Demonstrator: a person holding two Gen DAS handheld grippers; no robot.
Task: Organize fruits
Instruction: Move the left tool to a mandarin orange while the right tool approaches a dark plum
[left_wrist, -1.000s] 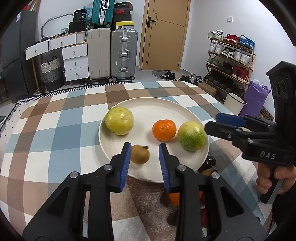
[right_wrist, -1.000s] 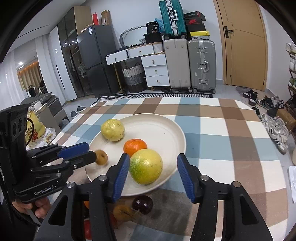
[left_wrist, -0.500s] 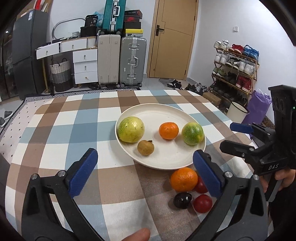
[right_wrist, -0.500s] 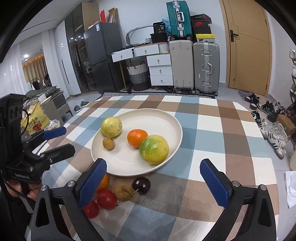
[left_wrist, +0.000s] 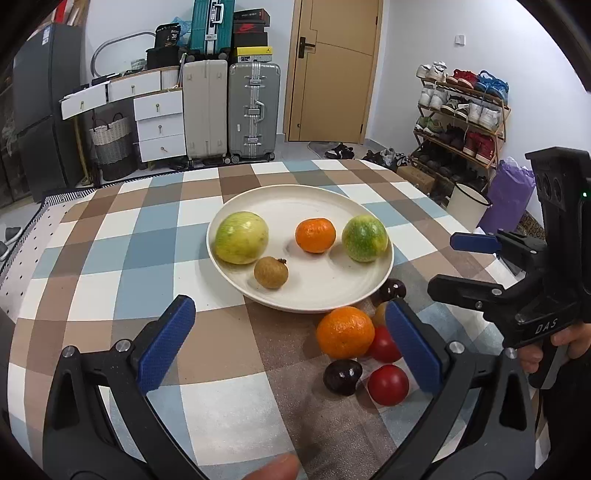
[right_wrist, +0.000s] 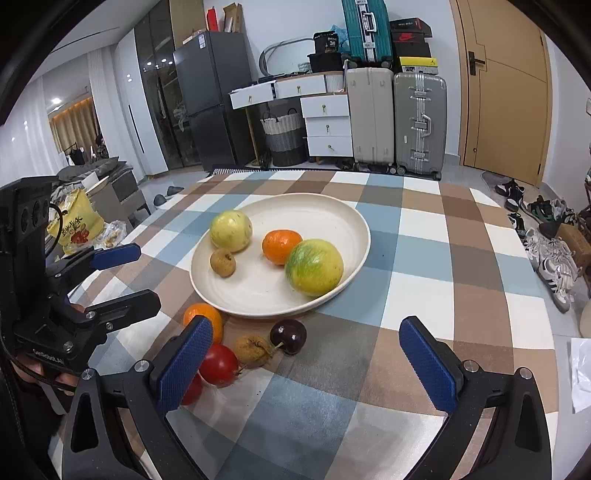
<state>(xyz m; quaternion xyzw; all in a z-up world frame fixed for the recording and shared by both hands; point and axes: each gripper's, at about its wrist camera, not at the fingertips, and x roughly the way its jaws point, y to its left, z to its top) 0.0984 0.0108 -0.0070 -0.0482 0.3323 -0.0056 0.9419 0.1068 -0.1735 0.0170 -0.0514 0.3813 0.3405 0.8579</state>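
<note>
A cream plate (left_wrist: 384, 258) sits near the middle of a surface (left_wrist: 110, 258) covered in a blue, brown and white checked cloth, holding four pieces of fruit: a yellow-green round fruit (left_wrist: 242, 237) at its left, a small brown fruit (left_wrist: 271, 272) touching it on the near side, a mandarin (left_wrist: 315, 235) at the centre and a second green-yellow fruit (left_wrist: 364, 238) by the right rim. Just off the plate's near edge lies a loose cluster on the cloth: an orange (left_wrist: 345, 332), two red tomatoes (left_wrist: 388, 385), a dark cherry (left_wrist: 342, 376), a second dark cherry (right_wrist: 288, 336) against the plate's rim and a small brown stemmed fruit (right_wrist: 253, 350). The left gripper (left_wrist: 288, 350) hangs over the cloth in front of the plate, its blue-padded fingers (left_wrist: 166, 343) spread wide with nothing between them, after its jaws have just been opening. The right gripper (right_wrist: 306, 365) is likewise spread to its full width and empty, its jaws also freshly opened, its left finger (right_wrist: 186, 360) passing in front of the tomatoes. A person's hand (left_wrist: 565, 347) grips the right gripper's handle. Suitcases (left_wrist: 229, 110), white drawers (left_wrist: 159, 125) and a wooden door (left_wrist: 332, 70) line the far wall.
</note>
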